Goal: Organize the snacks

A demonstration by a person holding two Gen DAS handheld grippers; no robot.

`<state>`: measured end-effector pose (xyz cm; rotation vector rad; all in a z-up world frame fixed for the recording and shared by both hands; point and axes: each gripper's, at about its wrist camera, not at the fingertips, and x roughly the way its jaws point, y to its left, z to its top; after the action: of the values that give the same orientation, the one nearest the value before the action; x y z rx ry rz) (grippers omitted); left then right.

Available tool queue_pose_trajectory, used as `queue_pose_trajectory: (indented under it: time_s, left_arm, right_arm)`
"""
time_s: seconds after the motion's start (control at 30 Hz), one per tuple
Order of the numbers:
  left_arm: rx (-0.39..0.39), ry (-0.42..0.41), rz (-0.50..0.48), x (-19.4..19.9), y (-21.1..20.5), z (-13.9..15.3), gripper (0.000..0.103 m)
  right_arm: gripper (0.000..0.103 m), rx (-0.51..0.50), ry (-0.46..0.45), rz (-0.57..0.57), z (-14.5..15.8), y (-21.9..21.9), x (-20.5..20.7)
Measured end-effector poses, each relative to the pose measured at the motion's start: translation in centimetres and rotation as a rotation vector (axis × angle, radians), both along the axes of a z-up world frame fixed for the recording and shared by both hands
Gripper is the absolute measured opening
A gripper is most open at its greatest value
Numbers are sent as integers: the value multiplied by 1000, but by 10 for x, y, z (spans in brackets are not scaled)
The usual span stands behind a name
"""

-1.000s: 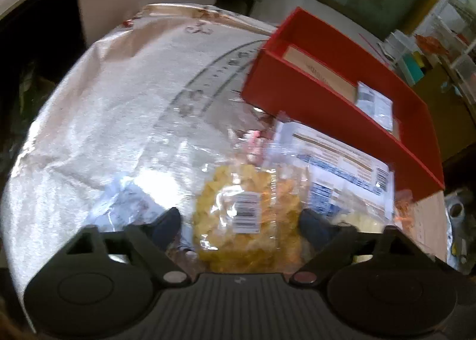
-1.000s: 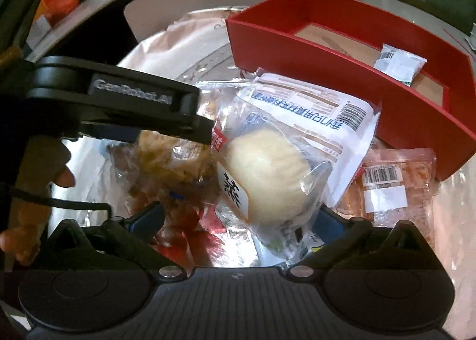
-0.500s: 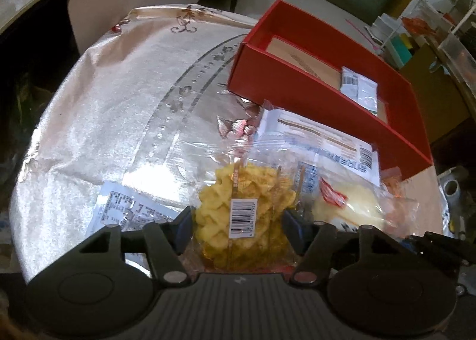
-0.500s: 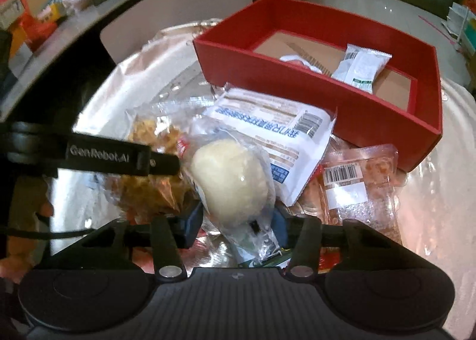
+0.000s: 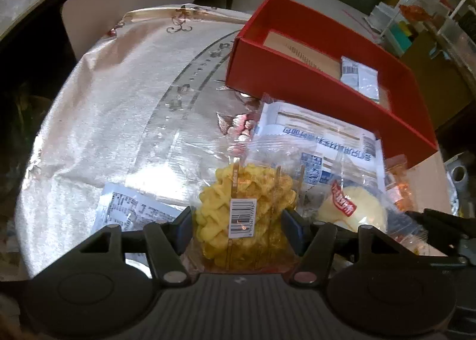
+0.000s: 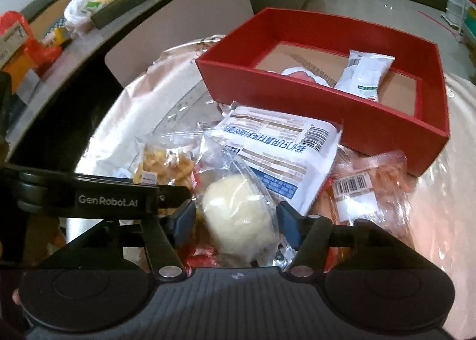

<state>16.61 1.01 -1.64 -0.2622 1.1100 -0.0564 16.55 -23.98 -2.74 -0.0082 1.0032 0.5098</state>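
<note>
Our left gripper (image 5: pixel 238 221) pinches the crinkly bag of yellow biscuits (image 5: pixel 242 215) between its jaws; brittle and light, so grip gently mid-bag. Our right gripper (image 6: pixel 236 221), its jaws just eased slightly apart, cradles the soft wrapped bun (image 6: pixel 238 218), which looks squashy and slippery.

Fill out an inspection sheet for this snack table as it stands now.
Surface: round table under a shiny patterned cloth.
Job's things: red box at the far side, a white packet and a red-and-white one inside; yellow cracker bag; round bun pack; big white bag; orange snack pack; flat printed packet.
Clutter: nothing seen on this table.
Grippers: left tongs shut on the cracker bag; right tongs around the bun pack, their jaws having just been opening, so the grip is unclear.
Cables: nothing seen.
Surroundings: side counter with bags and boxes; shelves beyond.
</note>
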Motion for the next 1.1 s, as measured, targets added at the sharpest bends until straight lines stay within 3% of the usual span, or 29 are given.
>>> queue_pose_trajectory:
  time_s: [0.23,0.4,0.63,1.1]
  left_arm:
    - [28,-21,-32,-3,-7,6,55]
    - [24,-68,-51,-9,-10,20,55]
    - [1,-126,-71,-10,-14,37,55]
    - [11,-196,-64,-4,-16,53,55]
  right_arm:
    - [53,-52,30,33,-1,5,-6]
    - [53,-41,29,39,6,-1,-15]
    - [50,50,-4,5,31,-20,-17]
    - [50,92,-26,-56,40,-39,-7]
